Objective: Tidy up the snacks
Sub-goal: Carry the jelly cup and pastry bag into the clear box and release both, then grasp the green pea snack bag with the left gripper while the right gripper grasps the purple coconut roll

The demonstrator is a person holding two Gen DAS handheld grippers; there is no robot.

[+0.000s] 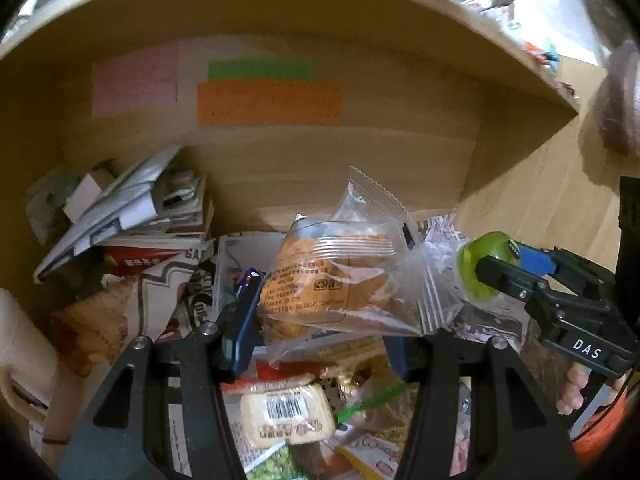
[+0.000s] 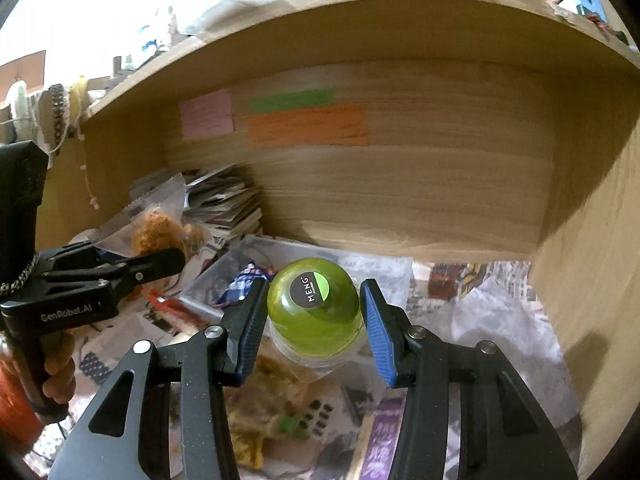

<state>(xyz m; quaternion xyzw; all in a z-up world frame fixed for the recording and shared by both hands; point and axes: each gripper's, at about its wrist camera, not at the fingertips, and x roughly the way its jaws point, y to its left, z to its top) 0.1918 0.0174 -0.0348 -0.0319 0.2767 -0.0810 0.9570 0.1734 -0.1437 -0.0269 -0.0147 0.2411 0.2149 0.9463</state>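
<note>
A wooden shelf (image 2: 400, 200) alcove is seen, its back panel bearing pink (image 2: 207, 119), green (image 2: 291, 100) and orange (image 2: 308, 125) paper labels. Bright light is admitted above the top board (image 2: 360, 4).

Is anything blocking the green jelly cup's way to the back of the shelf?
Nothing visible. The right gripper holds the green jelly cup; beyond it only flat wrappers lie before the back panel.

A clear bag (image 1: 340, 276) with an orange snack inside is being held up, tilted, over the snack pile (image 1: 288, 412). A green jelly cup (image 2: 316, 308) is being held beside it, its round end facing the camera.
</note>
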